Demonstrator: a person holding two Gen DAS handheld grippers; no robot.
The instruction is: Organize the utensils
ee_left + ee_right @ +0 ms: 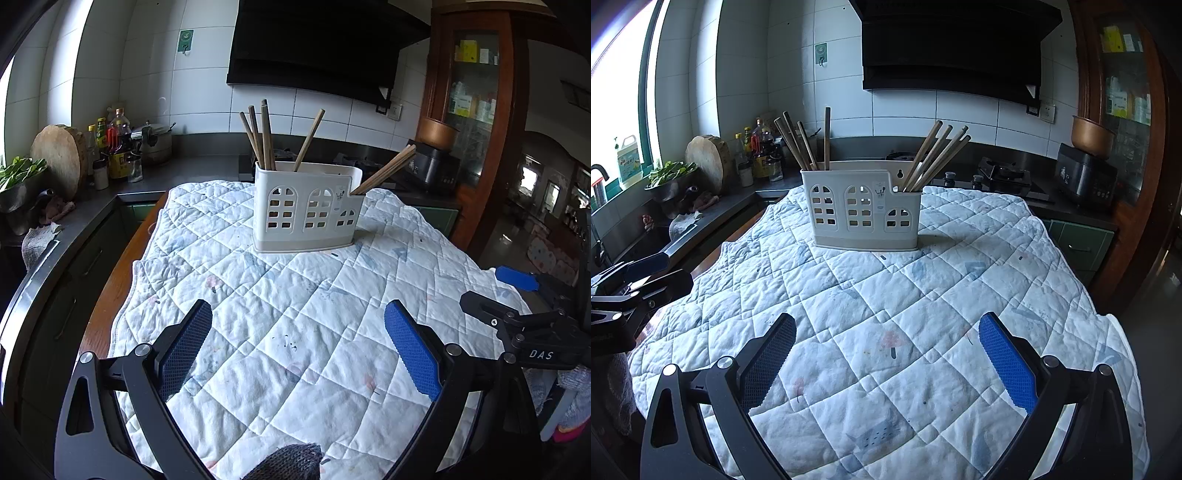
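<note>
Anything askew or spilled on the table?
Nothing spilled. The white utensil holder stands upright on the quilted cloth; chopsticks lean loosely in two separate compartments. Only oddity: small dark specks on the cloth.

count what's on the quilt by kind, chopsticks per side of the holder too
Holder: 1
Chopsticks, left compartment: 4
Chopsticks, right low compartment: 4
Total: 9 things on the quilt, 8 of them chopsticks. Both tools, left and right, are open and empty.
</note>
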